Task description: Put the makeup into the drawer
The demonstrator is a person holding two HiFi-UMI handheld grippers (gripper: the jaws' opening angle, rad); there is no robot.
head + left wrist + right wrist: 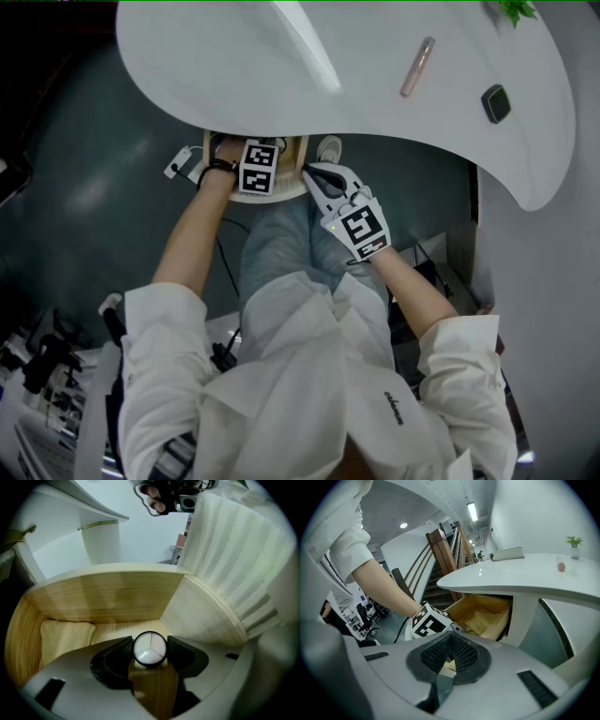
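Left gripper view: left claw [150,652] grasps a round, black-rimmed makeup compact [150,648] with three pale wedges.

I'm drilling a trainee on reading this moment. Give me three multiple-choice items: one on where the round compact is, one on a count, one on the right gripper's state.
1. Where is the round compact?
A. On the tabletop
B. Between the fingers of the left gripper, at the open drawer
C. In the right gripper

2. How many sections does the compact's face show?
A. One
B. Two
C. Three

3. How do the fingers of the right gripper stand?
A. Closed together, nothing between them
B. Wide apart
C. Clamped on the compact

Answers:
1 B: the left gripper view shows it pinched on both sides, with the drawer's wooden walls behind.
2 C: three dividing lines meet at its centre.
3 A: the right gripper view shows its fingers meeting with nothing between them.
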